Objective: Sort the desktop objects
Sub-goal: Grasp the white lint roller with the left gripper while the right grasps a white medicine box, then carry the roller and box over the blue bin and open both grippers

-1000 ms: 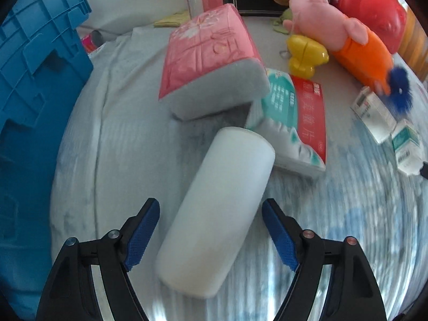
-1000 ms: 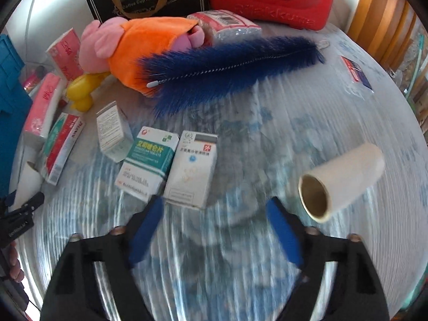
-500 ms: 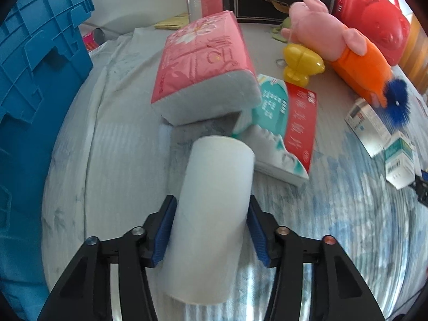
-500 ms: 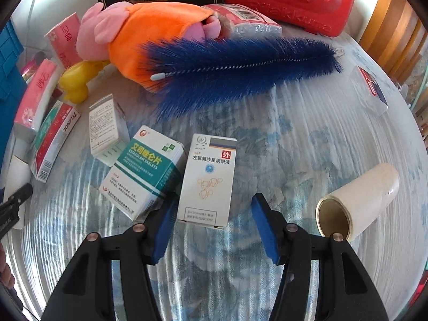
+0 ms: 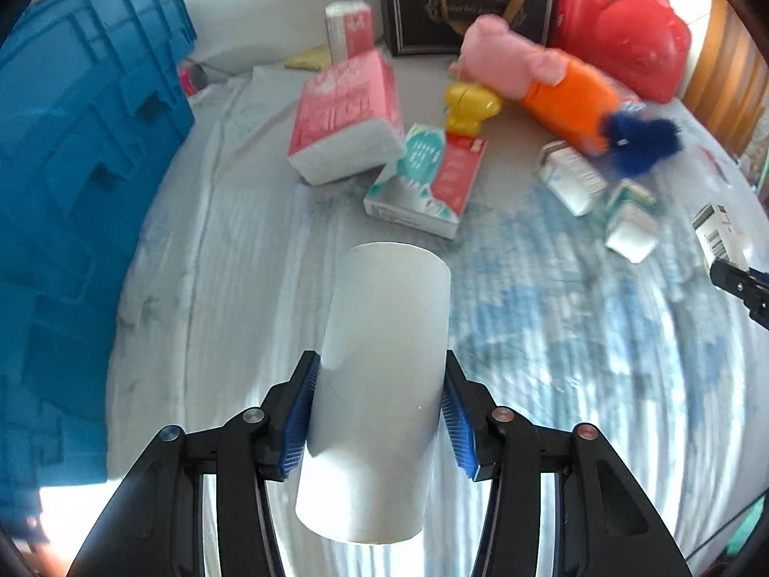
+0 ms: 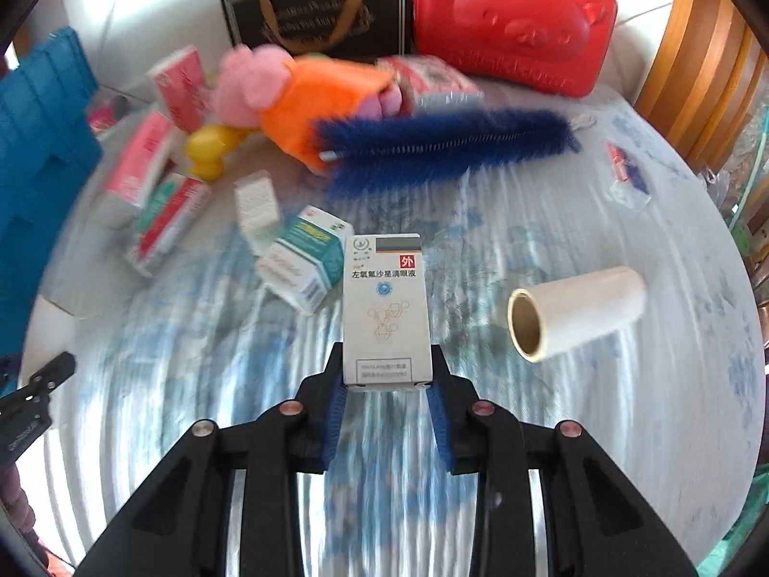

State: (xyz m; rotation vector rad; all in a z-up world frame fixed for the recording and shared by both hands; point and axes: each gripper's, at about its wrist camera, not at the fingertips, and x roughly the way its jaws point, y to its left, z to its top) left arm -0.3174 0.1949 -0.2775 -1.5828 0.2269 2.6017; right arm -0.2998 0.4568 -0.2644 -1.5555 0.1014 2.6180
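At my far left stands the blue crate point(image 5: 72, 168). My left gripper point(image 5: 379, 418) clamps a white paper roll point(image 5: 379, 384) between its blue pads point(image 5: 300, 420), the roll jutting forward past the fingertips and lifted off the tablecloth point(image 5: 552, 336). Beyond it lie a pink tissue pack point(image 5: 343, 120) and a teal-and-red box point(image 5: 425, 178). My right gripper point(image 6: 387, 413) pinches the near end of a white eye-drop box point(image 6: 387, 307), which reaches ahead over the cloth. Just left of it sits a green-and-white medicine box point(image 6: 303, 259); to the right lies a second roll point(image 6: 576, 312), with a blue bottle brush point(image 6: 447, 144) behind.
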